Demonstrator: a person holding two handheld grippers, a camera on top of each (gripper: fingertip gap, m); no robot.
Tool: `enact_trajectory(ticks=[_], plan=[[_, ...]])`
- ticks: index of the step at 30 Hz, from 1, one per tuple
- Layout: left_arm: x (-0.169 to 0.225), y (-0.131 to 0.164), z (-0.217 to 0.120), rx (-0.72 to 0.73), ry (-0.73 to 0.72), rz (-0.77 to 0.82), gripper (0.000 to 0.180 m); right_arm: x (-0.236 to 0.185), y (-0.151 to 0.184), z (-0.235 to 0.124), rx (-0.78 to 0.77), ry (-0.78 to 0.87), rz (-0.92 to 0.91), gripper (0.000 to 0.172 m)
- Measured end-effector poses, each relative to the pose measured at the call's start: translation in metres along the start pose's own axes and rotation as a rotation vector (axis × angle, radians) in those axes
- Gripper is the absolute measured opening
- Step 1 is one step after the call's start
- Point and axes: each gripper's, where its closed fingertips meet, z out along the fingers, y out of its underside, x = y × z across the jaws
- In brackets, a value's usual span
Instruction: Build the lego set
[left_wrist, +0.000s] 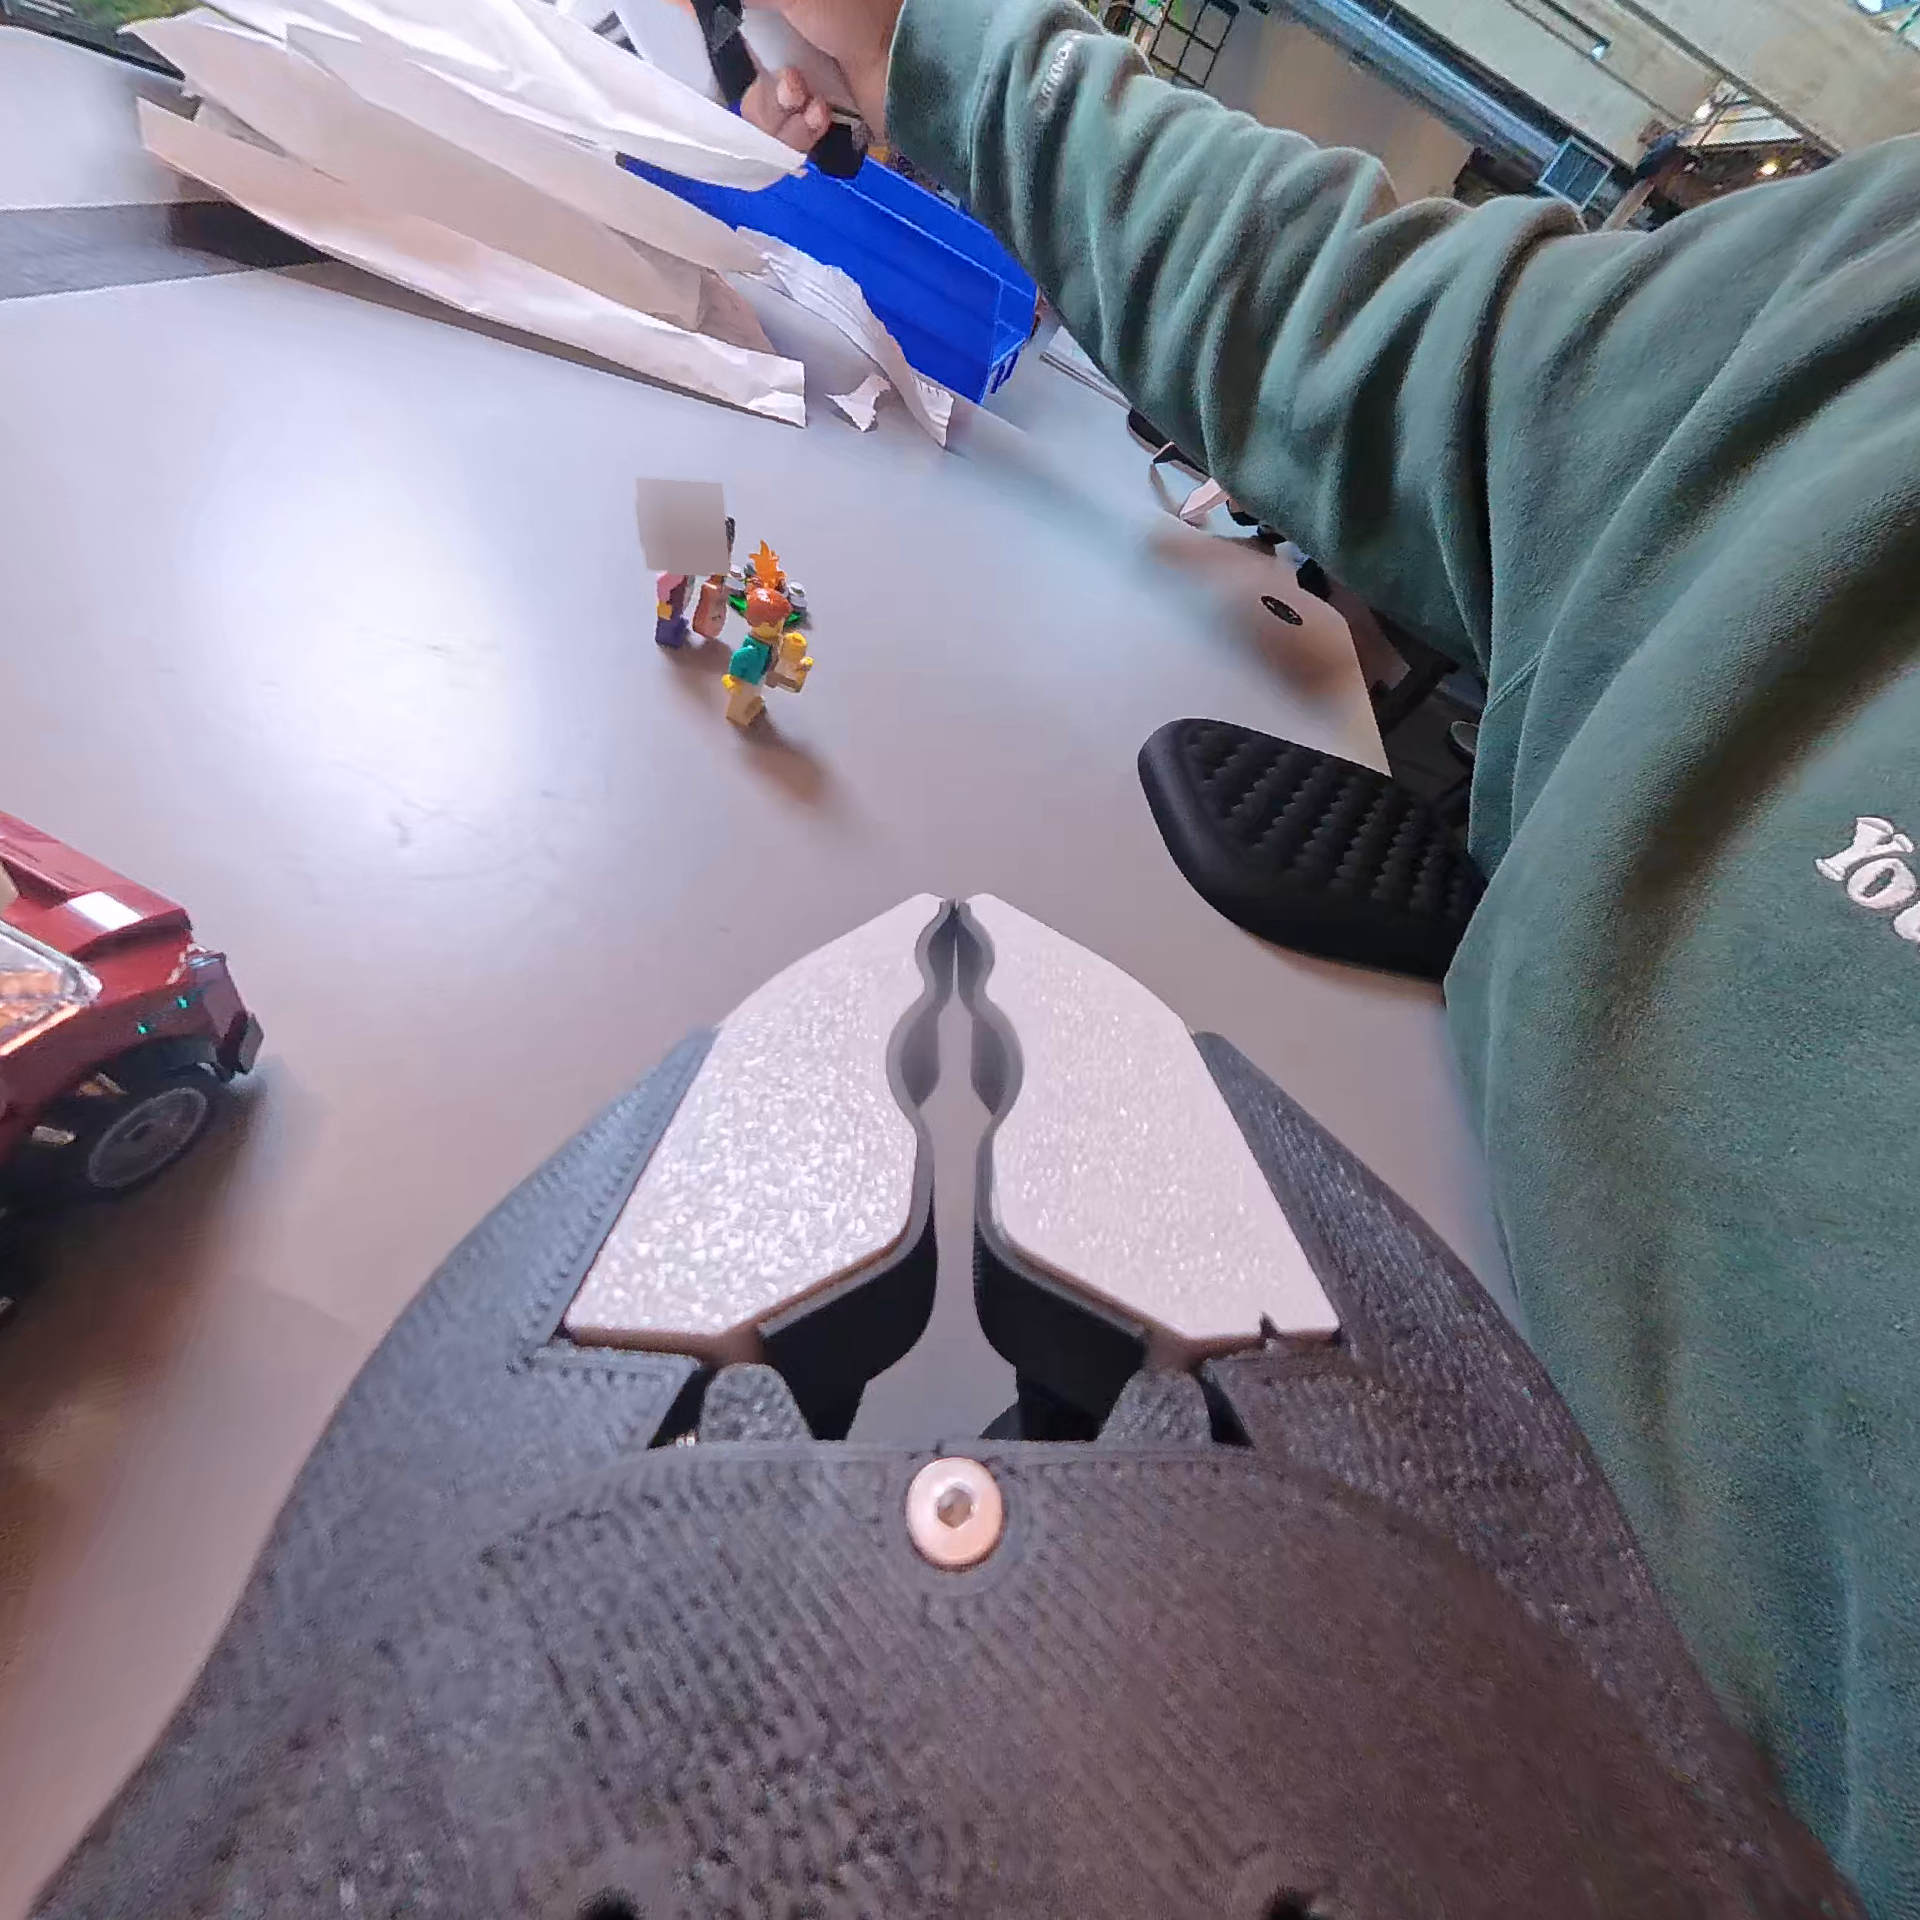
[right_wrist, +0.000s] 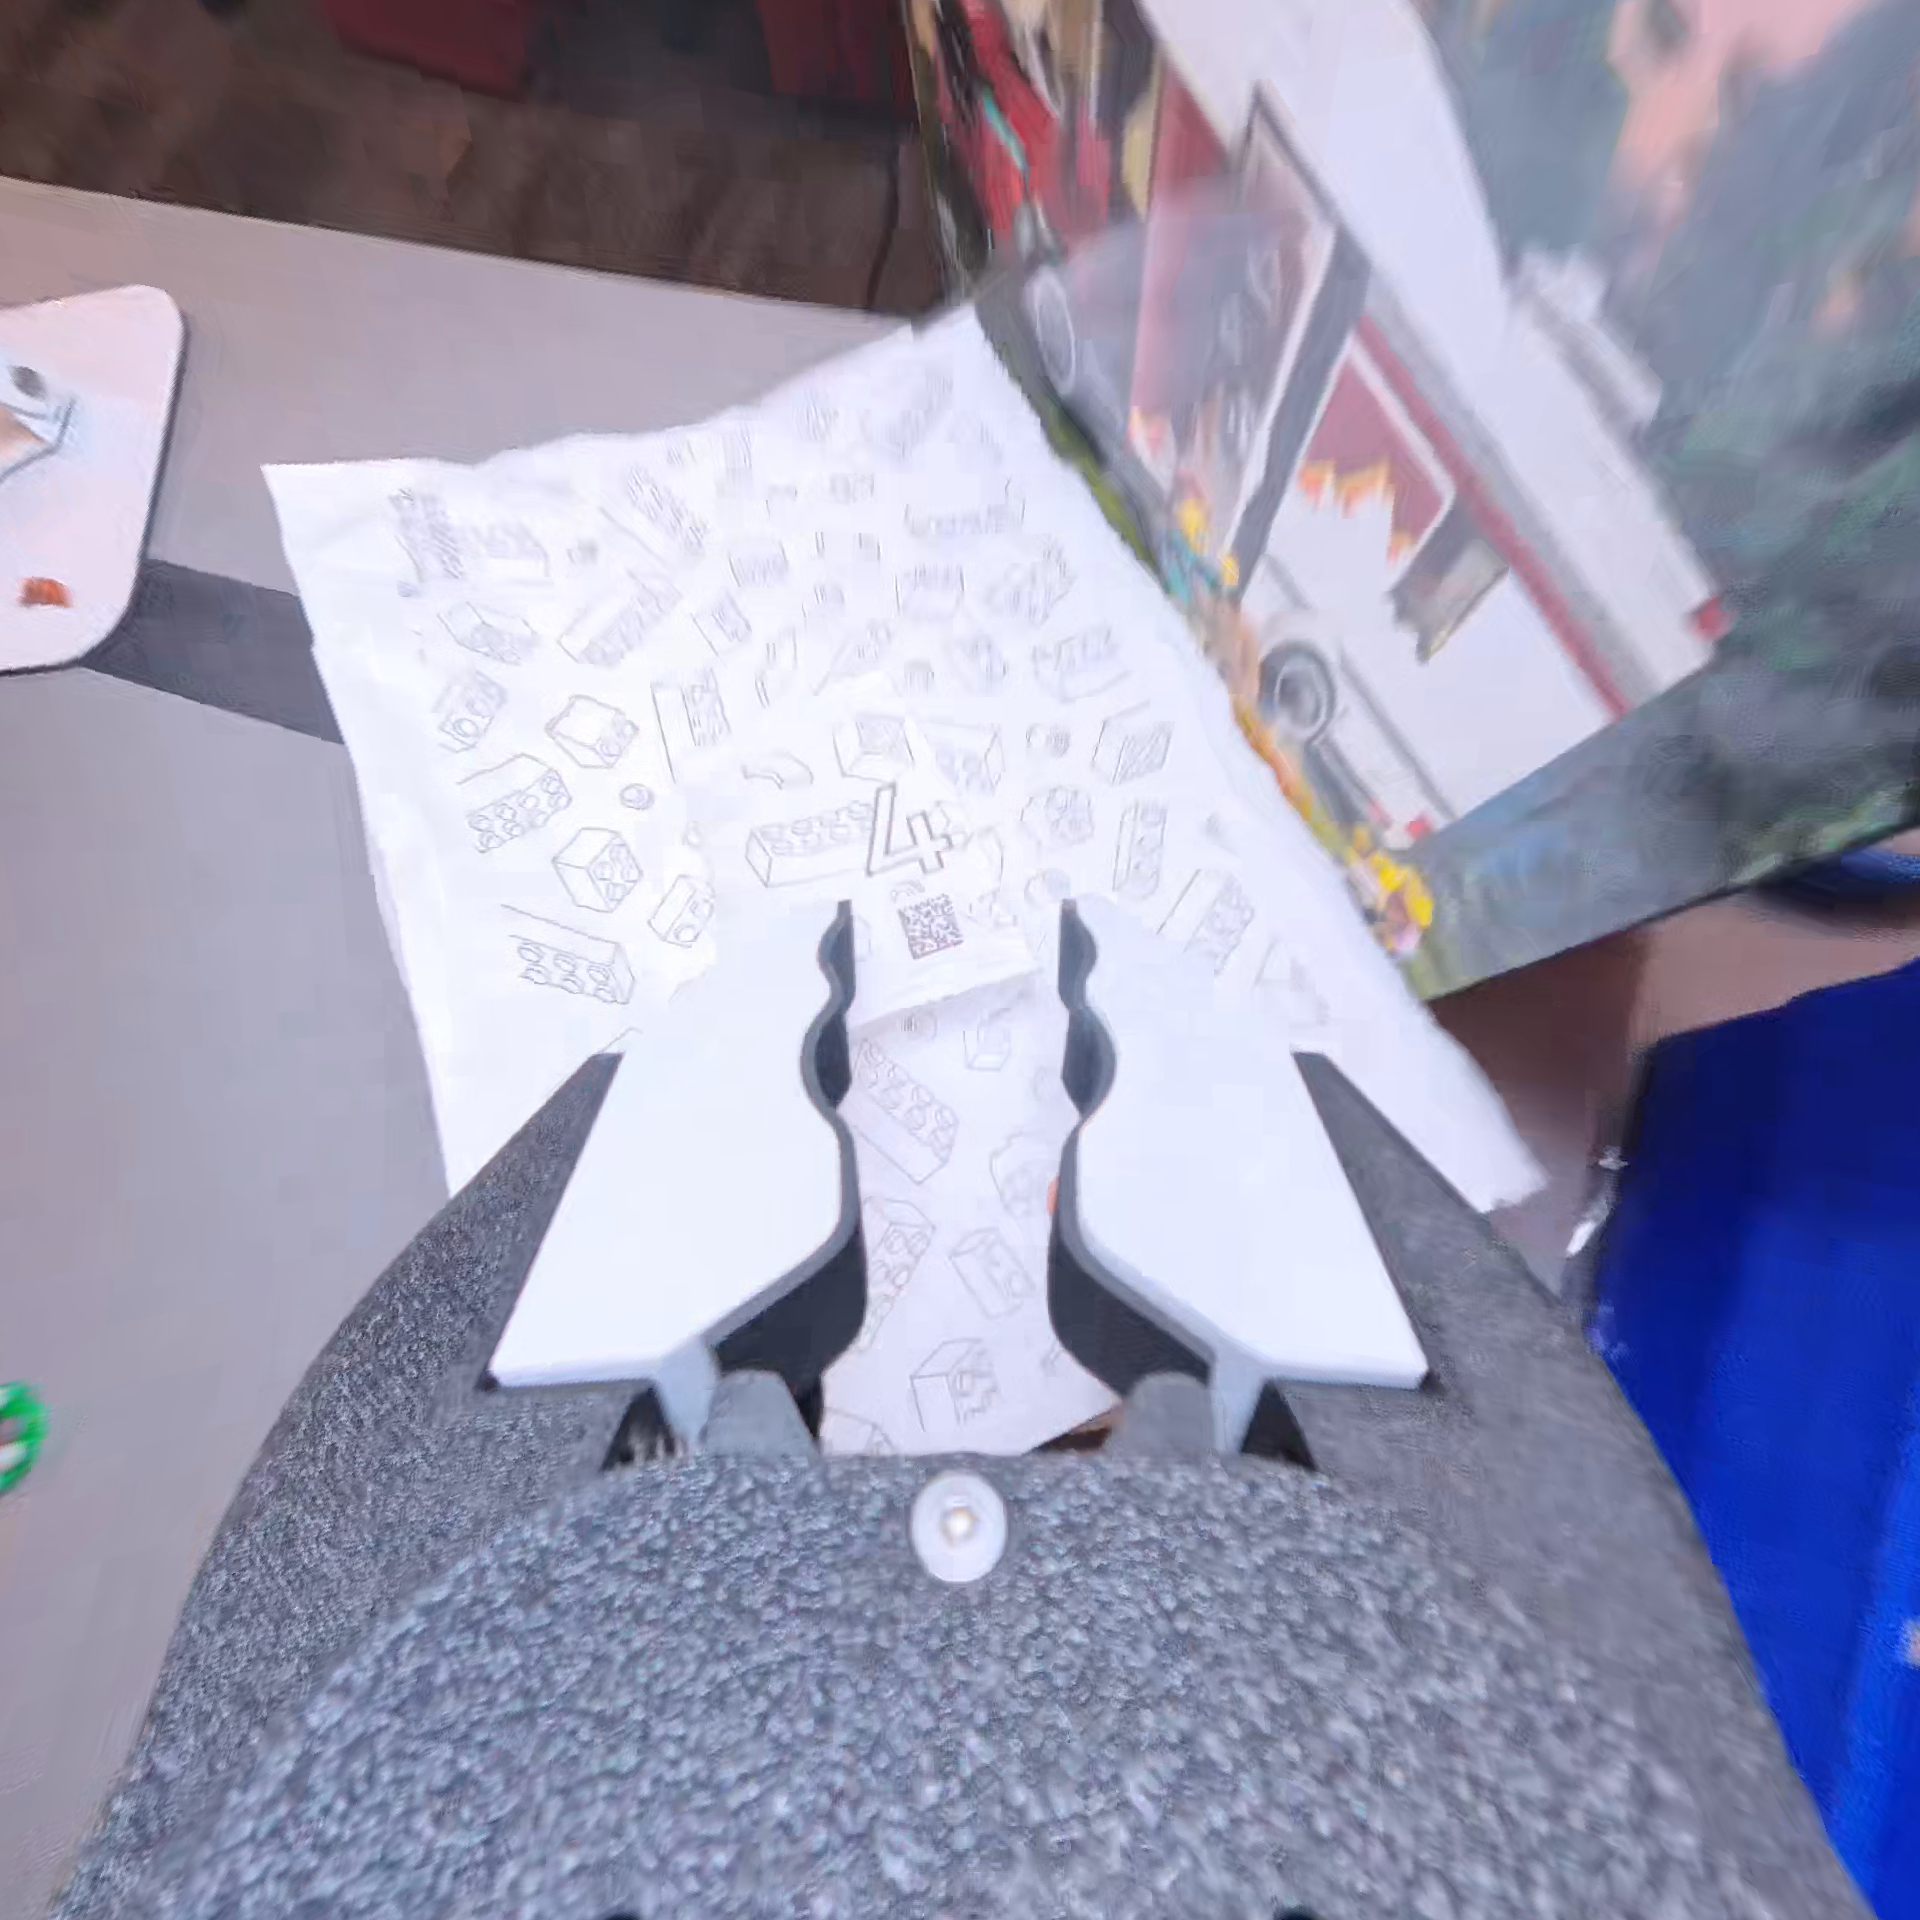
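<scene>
In the left wrist view, the left tongs (left_wrist: 954, 906) are hovering over the grey bench (left_wrist: 416, 727) with both tips meeting on nothing between them. Ahead of the tips, well apart from them, a small group of toy brick minifigures (left_wrist: 743, 623) is standing on the bench. To the left of the tongs a dark red toy car (left_wrist: 104, 1029) is sitting at the edge of the view. Far ahead, white paper bags (left_wrist: 468, 208) are lying against a blue bin (left_wrist: 894, 260). To the right, a green sleeve (left_wrist: 1351, 364) is reaching forward, and a black ribbed pad (left_wrist: 1299, 842) is lying beside it.

In the right wrist view, the right tongs (right_wrist: 956, 914) are standing apart at a medium width, gripping nothing. A white paper bag printed with brick outlines (right_wrist: 727, 644) is lying under and ahead of them; whether the fingers (right_wrist: 727, 1143) are touching it I cannot tell. Ahead to the right a printed toy set box (right_wrist: 1455, 468) is leaning, blurred. The blue bin (right_wrist: 1766, 1299) is sitting at the right.
</scene>
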Motion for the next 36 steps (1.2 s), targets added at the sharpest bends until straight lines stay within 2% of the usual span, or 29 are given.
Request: enact_trajectory(ticks=[2,4,5,7,10,13,16,21,24,27,31,36], plan=[[0.001,-0.001,-0.001,0.007,0.000,0.007,0.000,-0.016,-0.024,-0.025,0.166,0.071,-0.186,0.040],[0.002,-0.002,-0.002,0.017,0.003,0.019,0.000,-0.066,-0.030,-0.052,0.278,0.008,-0.377,0.042],[0.003,-0.003,-0.003,0.023,0.001,0.028,0.000,-0.098,-0.021,-0.061,0.285,-0.056,-0.456,0.043],[0.005,-0.005,-0.004,0.036,-0.009,0.053,0.001,-0.166,0.018,-0.072,0.220,-0.239,-0.580,0.044],[0.008,-0.006,-0.007,0.037,-0.033,0.100,0.001,-0.248,0.103,-0.062,0.042,-0.434,-0.699,0.049],[0.012,-0.005,-0.007,0.031,-0.039,0.132,0.001,-0.285,0.170,-0.031,-0.099,-0.455,-0.774,0.054],[0.014,-0.005,-0.008,0.026,-0.040,0.144,0.002,-0.293,0.186,-0.008,-0.159,-0.416,-0.742,0.051],[0.016,-0.002,-0.015,0.021,-0.059,0.171,0.002,-0.297,0.183,-0.002,-0.225,-0.396,-0.738,0.031],[0.015,-0.002,-0.019,0.023,-0.071,0.178,0.002,-0.302,0.183,-0.001,-0.266,-0.416,-0.738,0.031],[0.014,0.000,-0.021,0.018,-0.078,0.185,0.002,-0.299,0.167,0.007,-0.233,-0.420,-0.722,0.031],[0.011,0.004,-0.021,0.003,-0.082,0.181,0.002,-0.273,0.098,0.037,-0.141,-0.320,-0.627,0.031],[0.008,0.004,-0.021,0.012,-0.083,0.160,0.001,-0.232,0.012,0.105,-0.121,-0.181,-0.513,0.031]])
